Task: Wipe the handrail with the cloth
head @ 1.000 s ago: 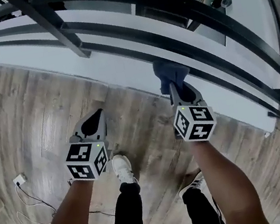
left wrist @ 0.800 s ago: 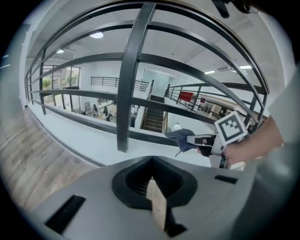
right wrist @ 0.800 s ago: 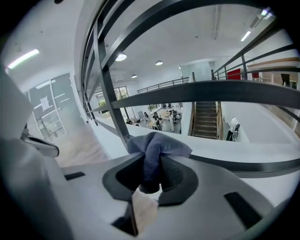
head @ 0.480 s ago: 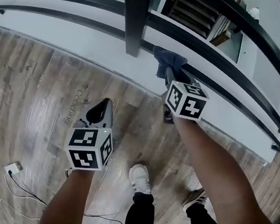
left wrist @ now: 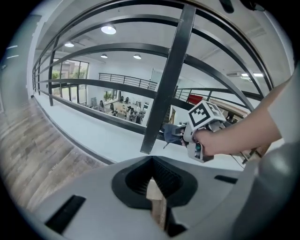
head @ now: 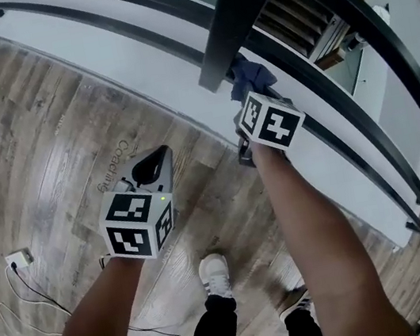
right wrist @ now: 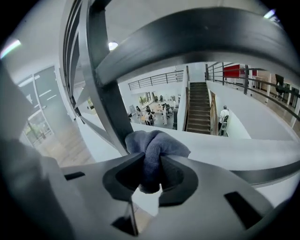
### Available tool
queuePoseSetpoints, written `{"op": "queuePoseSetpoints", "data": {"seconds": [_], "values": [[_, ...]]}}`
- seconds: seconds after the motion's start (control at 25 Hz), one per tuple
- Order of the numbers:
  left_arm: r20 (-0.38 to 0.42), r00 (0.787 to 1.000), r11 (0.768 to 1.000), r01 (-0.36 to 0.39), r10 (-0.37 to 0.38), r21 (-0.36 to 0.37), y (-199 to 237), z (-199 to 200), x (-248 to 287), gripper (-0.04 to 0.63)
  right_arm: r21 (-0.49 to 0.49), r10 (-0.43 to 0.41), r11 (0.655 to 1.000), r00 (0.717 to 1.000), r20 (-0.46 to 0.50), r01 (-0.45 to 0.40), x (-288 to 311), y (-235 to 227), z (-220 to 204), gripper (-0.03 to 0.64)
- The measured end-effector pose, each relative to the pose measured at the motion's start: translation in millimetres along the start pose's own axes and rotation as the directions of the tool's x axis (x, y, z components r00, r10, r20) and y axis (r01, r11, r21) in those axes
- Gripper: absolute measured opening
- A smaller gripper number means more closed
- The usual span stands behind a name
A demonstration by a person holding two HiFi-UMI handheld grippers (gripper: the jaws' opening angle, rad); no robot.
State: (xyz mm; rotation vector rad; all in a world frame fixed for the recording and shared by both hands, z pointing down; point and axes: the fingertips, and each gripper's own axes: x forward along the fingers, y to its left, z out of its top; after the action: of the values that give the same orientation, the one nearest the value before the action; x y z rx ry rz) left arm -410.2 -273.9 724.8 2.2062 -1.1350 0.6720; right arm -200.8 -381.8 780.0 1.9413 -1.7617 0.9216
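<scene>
Jaws, right gripper: clamped on the cloth, which bunches out ahead of them in a knot.
Jaws, left gripper: closed together, nothing held; idle, well back from the post and to its left.

Cloth: blue-grey, soft, napped, crumpled into rounded folds. It sits just beside the post near its lower end, on the right side. Contact with the metal cannot be confirmed.

Post: flat dark metal bar, straight, matte, sharp-edged.

Handrail: broad dark metal band, smooth, curving; it passes above the cloth, right of the post. Thinner rails of the same metal run below it.

Floor: grey-brown wood planks, grain visible, left of the post and on the person's side of it. A white socket block with a thin cable lies there, well apart from the post.

Ledge: white, smooth, at the post's foot.

Stairs: beyond the post, far below.

Progress, as judged: cloth gripped and brought to the railing, so wiping is under way or about to start. No wiped stretch shows, and most of the handrail's length appears to remain.
</scene>
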Motion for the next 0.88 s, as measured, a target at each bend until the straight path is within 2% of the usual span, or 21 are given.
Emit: {"op": "queuePoseSetpoints", "data": {"seconds": [0.08, 0.2, 0.24, 0.4, 0.6, 0.76, 0.88], "values": [[0.008, 1.0, 0.999, 0.001, -0.001, -0.042, 0.6, 3.0, 5.1, 0.002, -0.017, -0.019, 1.0, 0.999, -0.031, 0.018, 5.2, -0.6, -5.5, 0.078], [0.021, 1.0, 0.99, 0.001, 0.002, -0.141, 1.6, 5.5, 10.8, 0.002, -0.037, -0.021, 0.999, 1.0, -0.02, 0.021, 7.5, -10.7, -0.8, 0.078], [0.024, 1.0, 0.99, -0.008, 0.011, -0.141, 2.3, 6.5, 11.9, 0.002, -0.037, -0.023, 0.999, 0.999, -0.023, 0.022, 7.8, -15.9, 0.0, 0.078], [0.03, 0.999, 0.997, -0.032, 0.034, -0.068, -2.2, 14.9, 17.4, 0.002, -0.019, -0.043, 0.999, 0.997, -0.067, 0.041, 5.6, -37.8, -10.5, 0.078], [0.023, 1.0, 1.0, 0.009, -0.009, 0.016, -36.8, 17.7, 31.5, 0.002, -0.006, -0.04, 0.999, 0.997, -0.07, 0.039, -1.7, -63.8, -19.9, 0.078], [0.008, 0.999, 0.999, 0.031, -0.031, 0.042, -64.8, 12.6, 41.3, 0.002, 0.078, -0.042, 0.996, 0.997, -0.069, 0.047, -14.0, -92.4, -23.5, 0.078], [-0.014, 0.999, 0.998, 0.045, -0.045, 0.049, -92.1, 1.4, 47.5, 0.002, 0.086, -0.06, 0.994, 0.996, -0.066, 0.066, -32.4, -125.1, -33.5, 0.078]]}}
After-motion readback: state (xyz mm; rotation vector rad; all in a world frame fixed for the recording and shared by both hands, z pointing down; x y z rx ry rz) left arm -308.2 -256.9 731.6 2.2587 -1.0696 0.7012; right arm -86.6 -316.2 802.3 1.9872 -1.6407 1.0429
